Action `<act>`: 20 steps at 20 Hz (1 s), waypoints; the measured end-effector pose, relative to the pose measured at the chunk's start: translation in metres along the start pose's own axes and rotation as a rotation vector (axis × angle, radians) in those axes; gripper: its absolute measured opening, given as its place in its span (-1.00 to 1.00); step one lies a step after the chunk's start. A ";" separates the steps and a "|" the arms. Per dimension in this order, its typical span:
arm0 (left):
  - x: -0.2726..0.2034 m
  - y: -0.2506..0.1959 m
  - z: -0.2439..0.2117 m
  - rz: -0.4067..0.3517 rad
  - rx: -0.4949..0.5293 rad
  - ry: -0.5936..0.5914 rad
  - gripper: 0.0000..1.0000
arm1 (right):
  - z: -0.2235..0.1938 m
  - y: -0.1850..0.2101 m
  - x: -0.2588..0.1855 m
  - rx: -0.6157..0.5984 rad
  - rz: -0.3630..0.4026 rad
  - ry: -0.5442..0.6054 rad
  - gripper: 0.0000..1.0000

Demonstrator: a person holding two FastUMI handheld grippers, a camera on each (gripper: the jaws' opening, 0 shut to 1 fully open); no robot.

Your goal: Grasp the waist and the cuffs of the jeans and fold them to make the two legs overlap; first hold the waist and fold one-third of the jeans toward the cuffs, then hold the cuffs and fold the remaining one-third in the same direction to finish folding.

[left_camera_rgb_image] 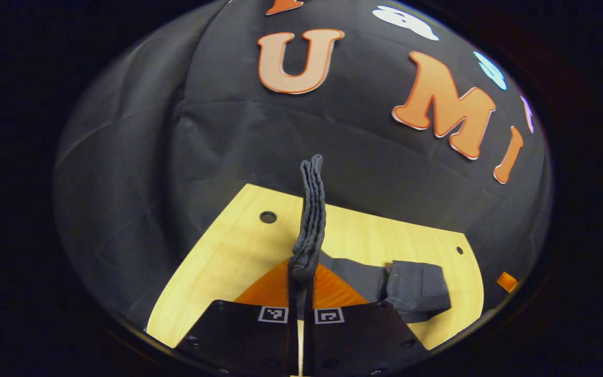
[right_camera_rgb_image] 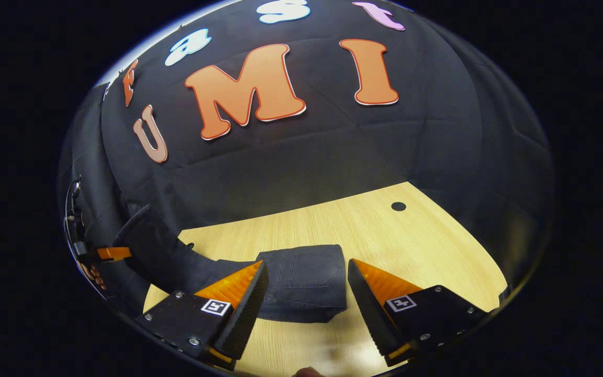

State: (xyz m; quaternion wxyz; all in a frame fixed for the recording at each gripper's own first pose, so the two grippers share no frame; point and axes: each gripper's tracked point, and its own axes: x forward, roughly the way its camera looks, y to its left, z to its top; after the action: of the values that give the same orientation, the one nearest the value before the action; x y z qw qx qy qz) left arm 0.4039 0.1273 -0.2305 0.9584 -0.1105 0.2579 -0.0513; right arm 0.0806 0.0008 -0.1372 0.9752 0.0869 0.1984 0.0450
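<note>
The dark grey jeans lie across the wooden table (left_camera_rgb_image: 218,251). In the left gripper view, my left gripper (left_camera_rgb_image: 301,273) is shut on a bunched stack of denim layers, the cuff end (left_camera_rgb_image: 312,209), which stands up out of the fingers. The rest of the jeans (left_camera_rgb_image: 416,290) rests on the table to the right. In the right gripper view, my right gripper (right_camera_rgb_image: 306,264) is open just above the table, its fingers on either side of the pocket end of the jeans (right_camera_rgb_image: 306,285). At the far left, the denim (right_camera_rgb_image: 149,246) rises toward the left gripper (right_camera_rgb_image: 113,254).
The table (right_camera_rgb_image: 411,235) is light wood with a small round hole (right_camera_rgb_image: 398,206) at its far right and another hole (left_camera_rgb_image: 268,217) seen from the left. Black cloth walls stand close behind the table's back edge. An orange part of the right gripper (left_camera_rgb_image: 506,281) shows at the right.
</note>
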 end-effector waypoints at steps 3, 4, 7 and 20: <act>-0.007 -0.051 0.007 -0.058 0.025 -0.006 -0.93 | 0.002 -0.008 0.001 -0.016 0.012 -0.003 0.87; -0.009 -0.069 0.009 -0.072 0.036 -0.006 -0.93 | 0.003 -0.011 0.001 -0.020 0.016 -0.005 0.89; -0.008 -0.123 0.006 -0.118 0.079 0.006 -0.92 | 0.007 -0.023 0.002 -0.034 0.025 -0.013 0.91; 0.033 -0.286 -0.016 -0.160 0.226 0.096 -0.93 | 0.010 -0.074 0.011 -0.055 0.060 0.008 0.96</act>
State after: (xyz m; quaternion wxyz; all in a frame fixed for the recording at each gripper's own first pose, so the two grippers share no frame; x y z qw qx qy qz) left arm 0.4121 -0.1579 -0.1916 0.9442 -0.0195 0.2863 -0.1616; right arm 0.0983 -0.0716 -0.1459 0.9746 0.0656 0.1984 0.0803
